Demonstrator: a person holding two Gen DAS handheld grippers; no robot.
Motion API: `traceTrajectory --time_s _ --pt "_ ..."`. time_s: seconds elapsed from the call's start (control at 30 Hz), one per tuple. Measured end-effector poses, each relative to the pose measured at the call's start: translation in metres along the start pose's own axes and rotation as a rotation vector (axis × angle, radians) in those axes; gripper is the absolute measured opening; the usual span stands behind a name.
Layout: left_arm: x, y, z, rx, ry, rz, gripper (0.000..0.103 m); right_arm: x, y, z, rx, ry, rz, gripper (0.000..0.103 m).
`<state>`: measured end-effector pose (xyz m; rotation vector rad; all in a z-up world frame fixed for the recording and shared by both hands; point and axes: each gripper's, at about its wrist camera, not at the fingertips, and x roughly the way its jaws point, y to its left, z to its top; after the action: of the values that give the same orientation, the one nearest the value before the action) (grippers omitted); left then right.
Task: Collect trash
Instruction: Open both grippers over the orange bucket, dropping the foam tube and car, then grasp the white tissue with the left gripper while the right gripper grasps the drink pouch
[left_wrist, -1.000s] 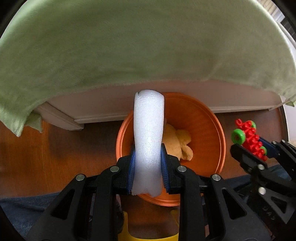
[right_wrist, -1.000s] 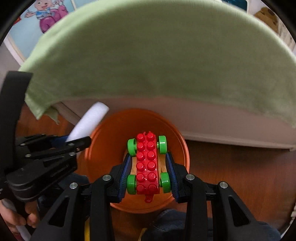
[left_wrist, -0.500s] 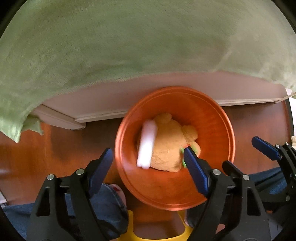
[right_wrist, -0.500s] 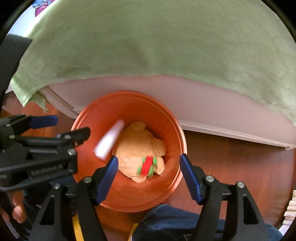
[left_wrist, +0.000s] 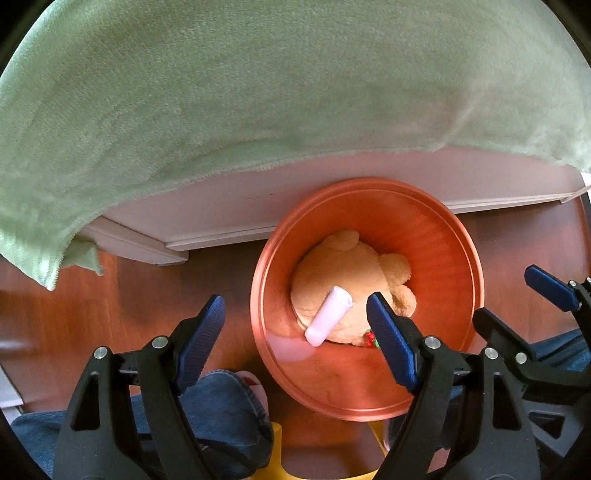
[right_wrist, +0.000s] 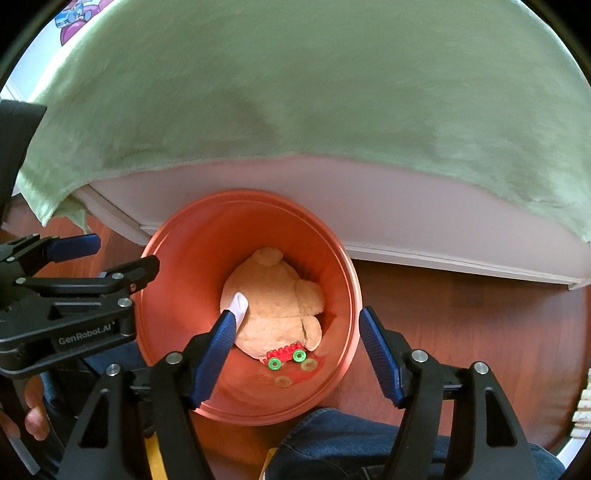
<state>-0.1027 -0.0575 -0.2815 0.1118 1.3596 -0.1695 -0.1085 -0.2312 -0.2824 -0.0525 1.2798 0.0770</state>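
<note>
I hold both grippers pointed steeply down over the orange bin (left_wrist: 458, 258), left gripper (left_wrist: 295, 332) and right gripper (right_wrist: 297, 354) with jaws wide and empty. Below them, the foam roll (left_wrist: 328, 317) and red toy car (right_wrist: 286, 354) lie on the plush toy (right_wrist: 273, 295).

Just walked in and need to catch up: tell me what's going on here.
A person holds a gripper in each hand above an orange bin on a wooden floor beside a bed. The left gripper and the right gripper are both open and hold nothing. In the bin lie a plush toy, a white foam tube and a red toy car.
</note>
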Motion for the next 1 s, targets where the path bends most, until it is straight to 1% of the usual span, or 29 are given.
traceTrajectory --time_s 0.17,0.3,0.4,0.5,0.57,0.63,0.67,0.73,0.77,0.8,0.87,0.93,1.0 --pt "-0.003 0.000 -0.001 0.009 -0.008 0.004 0.077 0.000 -0.001 0.001 0.010 -0.002 -0.003 0.068" --pt "-0.009 0.001 -0.002 0.018 -0.016 0.009 0.077 -0.010 -0.005 0.003 0.027 -0.023 0.011 0.068" --pt "-0.022 0.003 -0.003 0.021 -0.045 0.014 0.077 -0.024 -0.008 0.006 0.028 -0.049 0.029 0.068" --pt "-0.043 0.007 -0.002 0.025 -0.091 0.015 0.077 -0.045 -0.010 0.010 0.027 -0.094 0.044 0.068" --pt "-0.062 0.013 0.001 0.021 -0.140 0.016 0.077 -0.071 -0.012 0.016 0.017 -0.155 0.053 0.069" --pt "-0.080 0.019 0.006 0.012 -0.184 0.016 0.077 -0.096 -0.014 0.023 0.005 -0.219 0.065 0.072" --pt "-0.093 0.022 0.009 0.006 -0.220 0.008 0.077 -0.112 -0.017 0.030 0.003 -0.260 0.073 0.073" --pt "-0.120 0.028 0.017 0.000 -0.294 0.009 0.081 -0.135 -0.021 0.040 0.002 -0.327 0.083 0.076" --pt "-0.132 0.030 0.021 -0.003 -0.332 0.007 0.083 -0.147 -0.024 0.048 0.003 -0.361 0.090 0.079" --pt "-0.141 0.032 0.023 -0.005 -0.358 0.006 0.085 -0.161 -0.029 0.060 0.003 -0.409 0.099 0.081" --pt "-0.161 0.035 0.031 -0.011 -0.416 0.004 0.087 -0.176 -0.034 0.078 0.001 -0.461 0.074 0.081" --pt "-0.178 0.038 0.039 -0.014 -0.459 -0.002 0.087 -0.186 -0.038 0.103 -0.005 -0.517 0.028 0.082" --pt "-0.186 0.040 0.046 -0.017 -0.479 -0.001 0.088 -0.190 -0.048 0.130 0.002 -0.549 0.003 0.084"
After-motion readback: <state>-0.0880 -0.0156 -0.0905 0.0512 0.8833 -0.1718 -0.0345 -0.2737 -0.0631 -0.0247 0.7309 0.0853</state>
